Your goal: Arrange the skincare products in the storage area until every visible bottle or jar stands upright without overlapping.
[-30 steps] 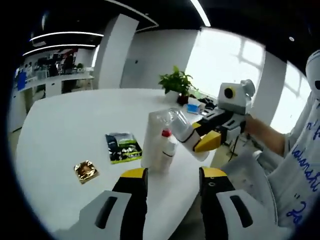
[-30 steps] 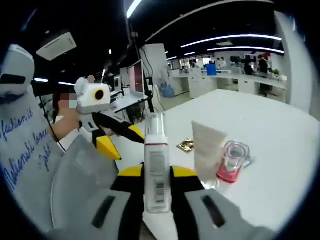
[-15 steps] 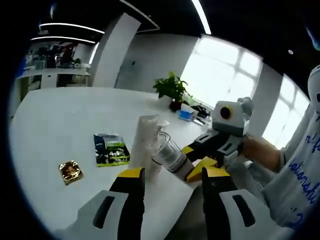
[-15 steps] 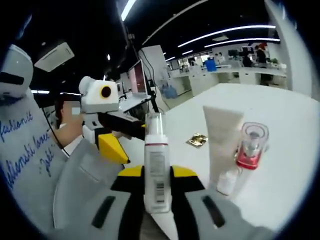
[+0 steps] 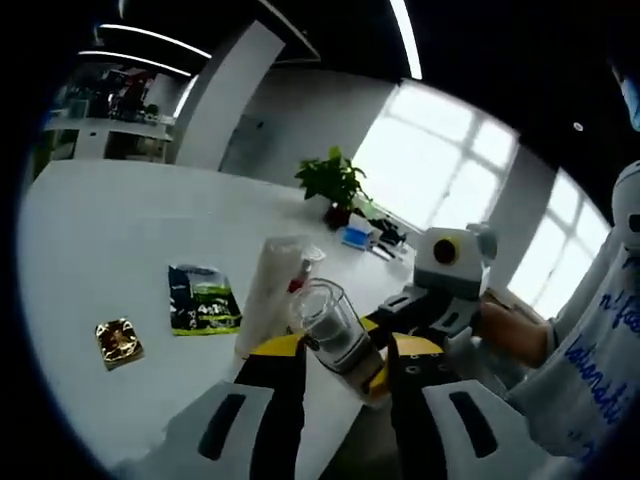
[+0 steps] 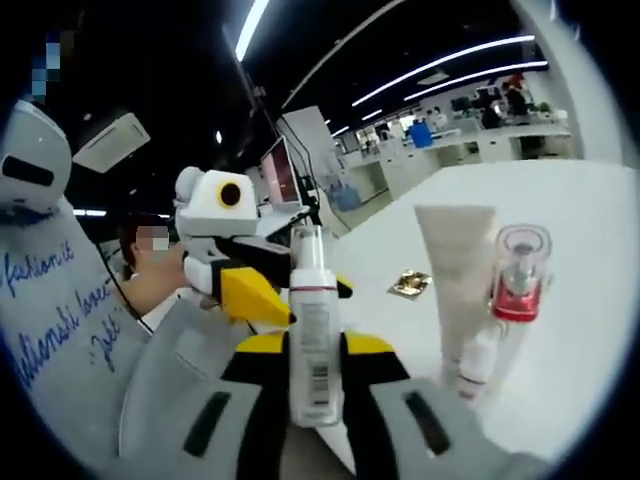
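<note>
Mid-placement: right gripper (image 6: 316,345) clenched on a white pump bottle (image 6: 312,330), held upright near the table (image 5: 90,230) edge, beside the white tube (image 6: 455,270) standing cap-down. Just past the tube, a red-collared pump bottle (image 6: 520,275), upright too. Left gripper (image 5: 343,350) parted, grasping nothing, jaws flanking the carried bottle (seen tilted there, likely from the camera's roll). Farther from the tube, a green sachet (image 5: 200,298) and a gold sachet (image 5: 118,342), lying flat. Next, probably: lower the bottle onto bare tabletop close to the tube without touching it, base flat, then release gently
</note>
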